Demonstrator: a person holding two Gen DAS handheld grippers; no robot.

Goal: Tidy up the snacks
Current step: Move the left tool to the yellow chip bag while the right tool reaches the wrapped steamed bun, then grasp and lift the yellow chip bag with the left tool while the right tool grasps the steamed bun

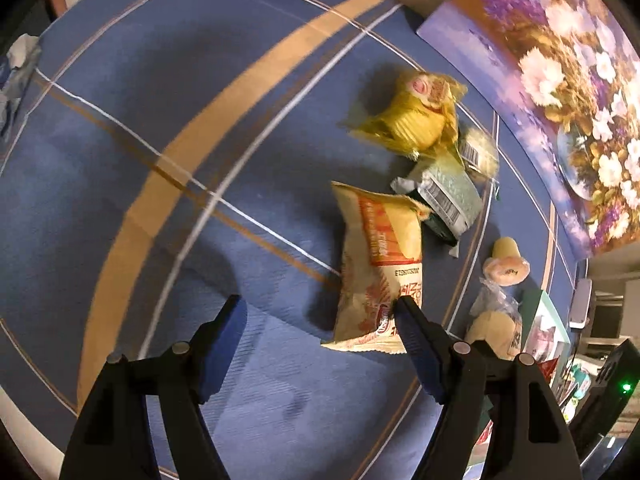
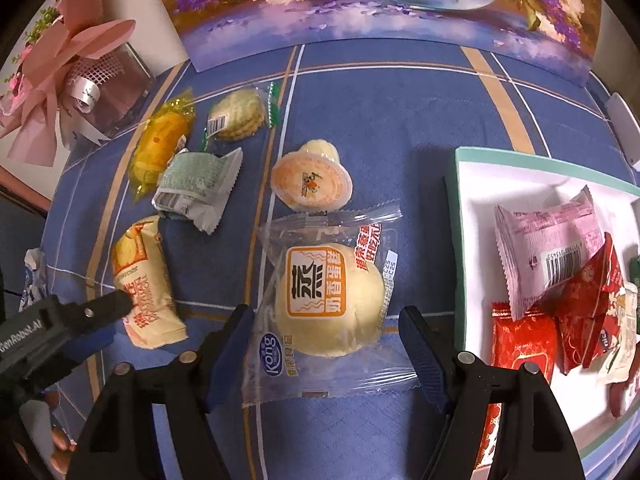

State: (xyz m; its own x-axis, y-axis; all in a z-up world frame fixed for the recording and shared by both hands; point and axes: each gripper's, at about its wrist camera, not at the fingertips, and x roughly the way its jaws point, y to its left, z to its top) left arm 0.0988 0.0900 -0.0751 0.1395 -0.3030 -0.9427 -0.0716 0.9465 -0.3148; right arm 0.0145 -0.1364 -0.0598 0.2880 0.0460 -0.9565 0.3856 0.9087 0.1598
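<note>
**Both tongs open over scattered snacks**

The right tongs (image 2: 326, 336) stood parted, pointing steeply down, with the clear-wrapped steamed cake (image 2: 326, 300) lying between the blue pads; the pads sat just beside the wrapper's edges and gripped nothing. The left tongs (image 1: 320, 332) were likewise parted and empty. Their right finger (image 1: 416, 332) overlapped the lower end of the cream-and-orange packet (image 1: 376, 268), though whether it touched could not be told; the left finger hung over bare cloth. In the right wrist view the left tongs' dark tip reached that same packet (image 2: 144, 280) from the left edge.

Beyond the steamed cake lay a jelly cup (image 2: 312, 182), just touching the wrapper's far edge. Further left, a grey-green foil pack (image 2: 196, 188) lay against a yellow-wrapped cake (image 2: 160, 148), with a bagged round biscuit (image 2: 240, 114) just behind them. All of these rested on the worktop, covered with a blue plaid cloth (image 2: 400, 112).

To the right stood a white tray with a green rim (image 2: 456, 240), holding a pink packet (image 2: 548, 244), two red packets (image 2: 524, 344) and a pale one partly hidden. A flower painting (image 2: 360, 12) leaned at the back, and a pink-wrapped bouquet (image 2: 60, 80) stood at the far left.
</note>
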